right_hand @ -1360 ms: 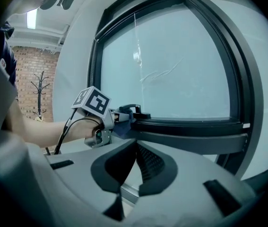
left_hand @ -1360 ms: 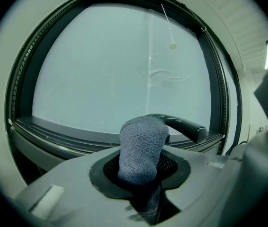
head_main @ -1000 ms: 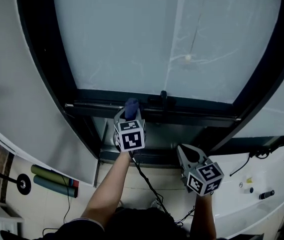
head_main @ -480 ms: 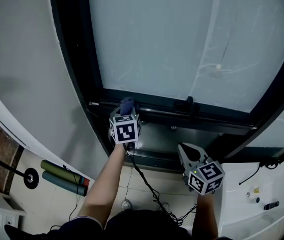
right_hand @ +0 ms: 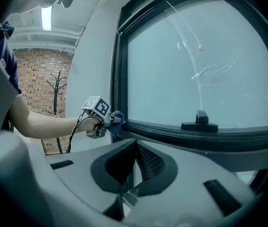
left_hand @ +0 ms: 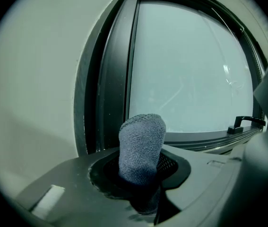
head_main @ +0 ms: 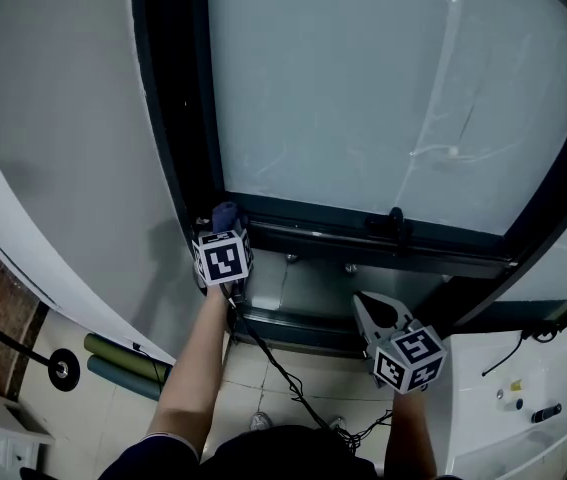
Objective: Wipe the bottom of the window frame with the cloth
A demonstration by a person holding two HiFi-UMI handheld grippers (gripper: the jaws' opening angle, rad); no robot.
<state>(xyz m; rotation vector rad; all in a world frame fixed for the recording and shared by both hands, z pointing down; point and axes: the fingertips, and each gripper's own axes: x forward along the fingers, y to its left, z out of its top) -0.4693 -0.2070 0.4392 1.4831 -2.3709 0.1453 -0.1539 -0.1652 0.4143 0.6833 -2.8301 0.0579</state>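
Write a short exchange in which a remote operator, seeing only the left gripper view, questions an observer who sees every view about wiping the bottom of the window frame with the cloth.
Operator: The cloth sits in my left hand-held gripper. Does it touch the window frame?
Observer: It seems so. The right gripper view shows it against the bottom of the frame, at the left corner.
Operator: Where is the other one?
Observer: The head view shows the right hand-held gripper lower, off the frame, with its jaws together and nothing in them.
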